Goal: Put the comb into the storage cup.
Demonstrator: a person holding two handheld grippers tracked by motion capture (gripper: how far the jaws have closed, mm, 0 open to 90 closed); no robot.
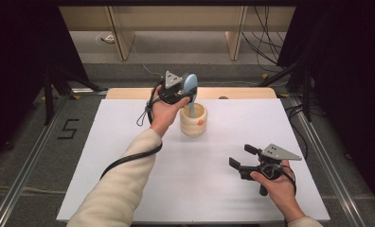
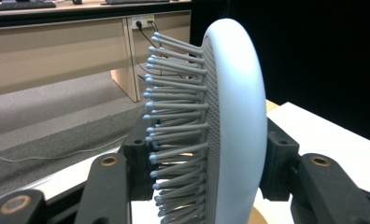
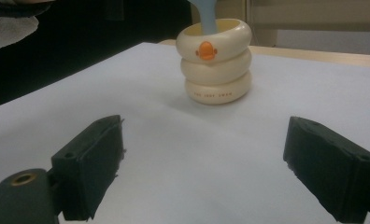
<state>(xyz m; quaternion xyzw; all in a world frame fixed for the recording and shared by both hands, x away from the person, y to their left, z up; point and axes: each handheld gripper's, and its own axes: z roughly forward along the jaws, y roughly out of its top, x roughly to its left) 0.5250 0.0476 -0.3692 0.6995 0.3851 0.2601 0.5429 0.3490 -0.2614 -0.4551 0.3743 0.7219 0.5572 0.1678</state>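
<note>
Left gripper (image 1: 183, 97) clamped on hairbrush (image 1: 191, 85) head, handle lowered upright into cream ringed cup (image 1: 193, 120); right gripper (image 1: 242, 161) spread, idle on white table (image 1: 129, 189)

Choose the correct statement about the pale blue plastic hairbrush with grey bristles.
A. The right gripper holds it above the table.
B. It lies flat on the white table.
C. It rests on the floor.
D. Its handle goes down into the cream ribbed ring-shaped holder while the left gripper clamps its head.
D: the left gripper is shut on the hairbrush head, and the handle enters the cream holder; the right gripper is open over the white table.
</note>
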